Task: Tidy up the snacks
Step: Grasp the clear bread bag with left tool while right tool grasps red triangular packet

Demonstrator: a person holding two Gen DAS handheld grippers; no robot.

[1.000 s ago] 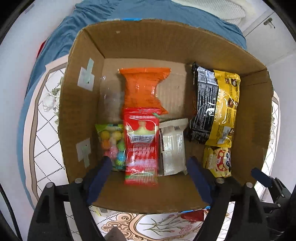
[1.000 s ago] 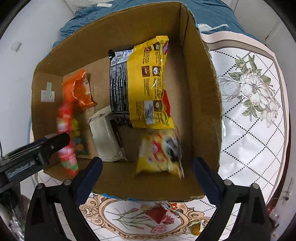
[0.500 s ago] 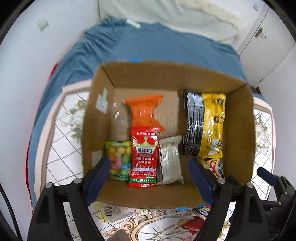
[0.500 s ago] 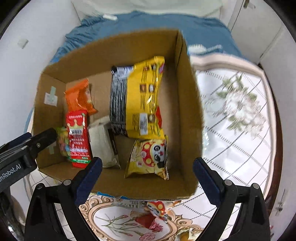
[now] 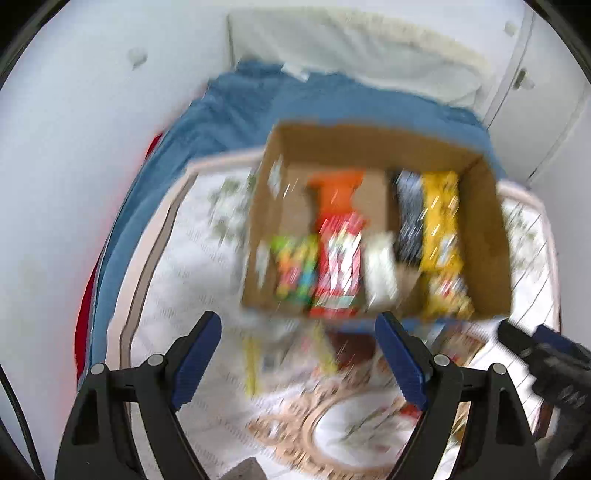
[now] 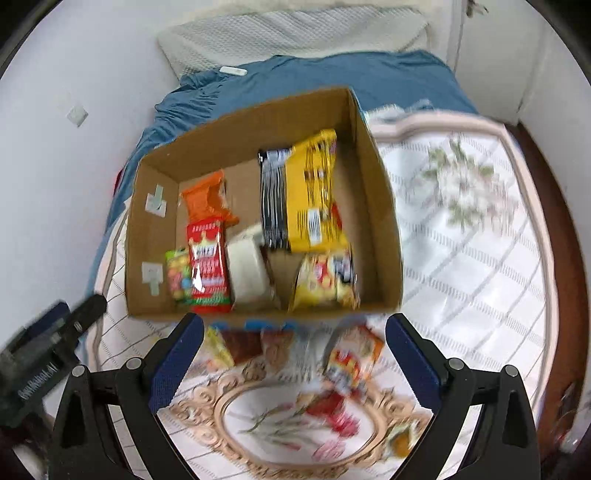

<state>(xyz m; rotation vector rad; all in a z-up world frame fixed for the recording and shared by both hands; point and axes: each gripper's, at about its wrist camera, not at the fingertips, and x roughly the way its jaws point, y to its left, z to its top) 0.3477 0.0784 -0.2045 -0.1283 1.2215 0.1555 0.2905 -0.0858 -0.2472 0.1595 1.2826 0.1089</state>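
I am holding both grippers with jaws spread and empty, the left gripper [image 5: 297,350] and the right gripper [image 6: 295,350]. The loose orange-red foil snack packet [image 6: 352,363] is lying just under the right one, outside the brown cardboard box [image 6: 384,236].

A blue blanket [image 6: 332,74] (rumpled) lies beside a white pillow [image 6: 295,33].

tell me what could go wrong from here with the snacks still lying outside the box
1. Loose packets lie bunched against the cardboard box front wall, so the open right gripper could pinch two or bump the box.
2. The left gripper, also open and empty, sits close beside it; both reaching for that pile might collide.
3. The box is fairly full, so new packets may pile on the yellow bag.
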